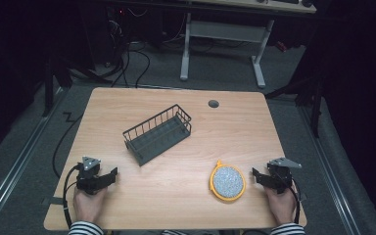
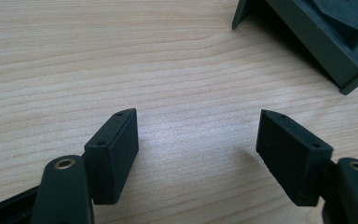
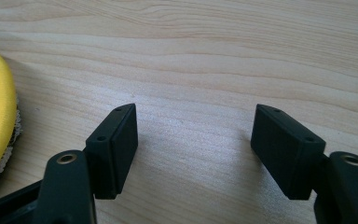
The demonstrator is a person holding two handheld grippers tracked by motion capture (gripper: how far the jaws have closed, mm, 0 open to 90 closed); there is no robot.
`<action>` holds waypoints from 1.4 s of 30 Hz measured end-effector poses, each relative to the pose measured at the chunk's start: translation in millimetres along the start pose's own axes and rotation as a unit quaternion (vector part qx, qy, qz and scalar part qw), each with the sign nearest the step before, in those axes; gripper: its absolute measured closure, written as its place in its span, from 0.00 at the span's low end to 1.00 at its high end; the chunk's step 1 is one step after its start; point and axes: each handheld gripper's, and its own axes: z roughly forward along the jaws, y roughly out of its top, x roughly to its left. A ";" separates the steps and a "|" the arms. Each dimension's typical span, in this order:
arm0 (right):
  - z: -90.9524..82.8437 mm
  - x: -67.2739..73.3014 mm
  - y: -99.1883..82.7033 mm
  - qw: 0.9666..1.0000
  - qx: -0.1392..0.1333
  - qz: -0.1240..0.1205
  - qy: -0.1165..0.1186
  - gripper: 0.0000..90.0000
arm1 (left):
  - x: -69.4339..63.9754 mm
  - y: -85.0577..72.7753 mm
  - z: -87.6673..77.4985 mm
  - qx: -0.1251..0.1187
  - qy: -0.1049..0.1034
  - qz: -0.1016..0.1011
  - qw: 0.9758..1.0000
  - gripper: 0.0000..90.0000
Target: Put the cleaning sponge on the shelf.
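Holding both tools low at the near edge of the table [image 1: 127, 103], we are sitting at the very start of the work, with nothing gripped yet; at the near left, the left gripper [image 1: 111, 175] is resting by our hand, its jaws standing wide with only bare wood between them, as the left gripper view [image 2: 198, 156] confirms; farther in, left of centre, the dark wire basket [image 1: 158, 133] is lying at a slant, well apart from both tools, and its corner [image 2: 317, 37] is peeking into the left gripper view at the upper right; moving right, the round scrubbing pad [image 1: 227, 182] with its yellow rim and speckled silver face is lying flat near the front, just beside the right gripper [image 1: 255, 176]; that gripper's jaws are likewise gaping wide and empty [image 3: 195, 151], the pad's yellow edge [image 3: 0, 116] showing off to their left; we are judging that the next move calls for swinging the right gripper toward the pad and straddling its rim before closing, probably to carry it to the basket.
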 end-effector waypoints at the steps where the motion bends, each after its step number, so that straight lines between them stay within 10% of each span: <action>1: -0.1 0.2 0.0 1.000 0.000 0.000 0.000 0.36 | 0.3 0.0 -0.5 0.000 -0.004 -0.003 1.000 0.33; 42: -0.2 0.3 -0.2 1.000 0.000 -0.001 0.002 0.35 | 0.8 43.5 -29.0 -0.018 -0.064 -0.020 0.998 0.34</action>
